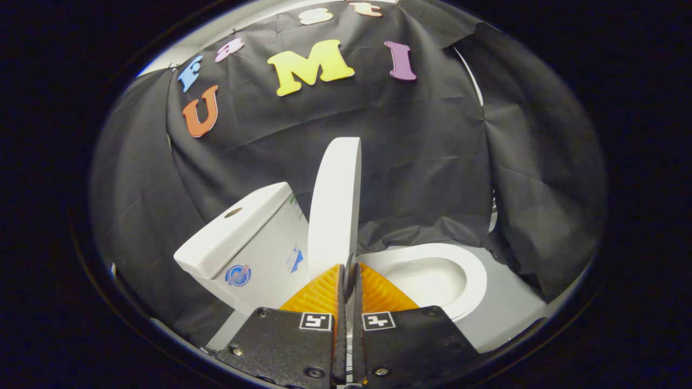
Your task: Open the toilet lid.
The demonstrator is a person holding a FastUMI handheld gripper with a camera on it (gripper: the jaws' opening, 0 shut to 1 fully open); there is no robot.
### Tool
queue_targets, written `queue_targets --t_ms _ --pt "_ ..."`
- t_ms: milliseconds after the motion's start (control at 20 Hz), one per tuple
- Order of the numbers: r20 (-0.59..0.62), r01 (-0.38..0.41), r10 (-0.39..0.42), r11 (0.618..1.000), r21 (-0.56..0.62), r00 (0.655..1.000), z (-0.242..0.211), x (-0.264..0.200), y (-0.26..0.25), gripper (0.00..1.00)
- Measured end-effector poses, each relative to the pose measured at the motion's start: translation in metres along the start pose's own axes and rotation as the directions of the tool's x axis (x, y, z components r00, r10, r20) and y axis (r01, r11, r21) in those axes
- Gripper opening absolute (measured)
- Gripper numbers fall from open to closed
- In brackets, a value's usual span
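A white toilet stands against the black cloth wall. Its lid (335,205) is raised upright, almost vertical and seen edge-on, leaning toward the tank (254,248) on the left. The seat ring and open bowl (471,281) lie uncovered to the right of the fingers. My gripper (349,271) sits at the lid's lower front edge. Its two fingers are pressed close together with a thin white strip of the lid's rim between them, so it is shut on the lid.
The tank's cover has a flush button (233,212) on top. Black cloth hangs close behind and on both sides of the toilet. A pale floor (505,316) shows to the right of the bowl.
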State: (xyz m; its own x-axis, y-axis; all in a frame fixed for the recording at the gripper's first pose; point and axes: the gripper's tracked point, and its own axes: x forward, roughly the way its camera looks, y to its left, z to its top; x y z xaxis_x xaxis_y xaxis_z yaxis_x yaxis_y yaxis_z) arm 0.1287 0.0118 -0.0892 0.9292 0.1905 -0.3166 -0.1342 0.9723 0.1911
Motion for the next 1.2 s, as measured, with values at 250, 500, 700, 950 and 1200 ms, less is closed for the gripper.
queue_targets --t_ms 250,500,700,950,1200 --pt "0.0 -0.001 0.001 0.999 -0.048 1.0 0.0002 -0.0004 0.0002 0.08" --pt "0.0 0.016 -0.016 0.994 -0.108 1.0 0.0008 0.0011 -0.0034 0.08" --pt "0.003 0.028 -0.027 0.986 -0.163 1.0 0.0027 0.0018 -0.0043 0.08" --pt "0.001 0.041 -0.042 0.972 -0.23 0.999 0.0029 0.0015 -0.0045 0.08" --pt "-0.005 0.04 -0.044 0.95 -0.311 0.999 0.0014 0.0033 -0.0079 0.08"
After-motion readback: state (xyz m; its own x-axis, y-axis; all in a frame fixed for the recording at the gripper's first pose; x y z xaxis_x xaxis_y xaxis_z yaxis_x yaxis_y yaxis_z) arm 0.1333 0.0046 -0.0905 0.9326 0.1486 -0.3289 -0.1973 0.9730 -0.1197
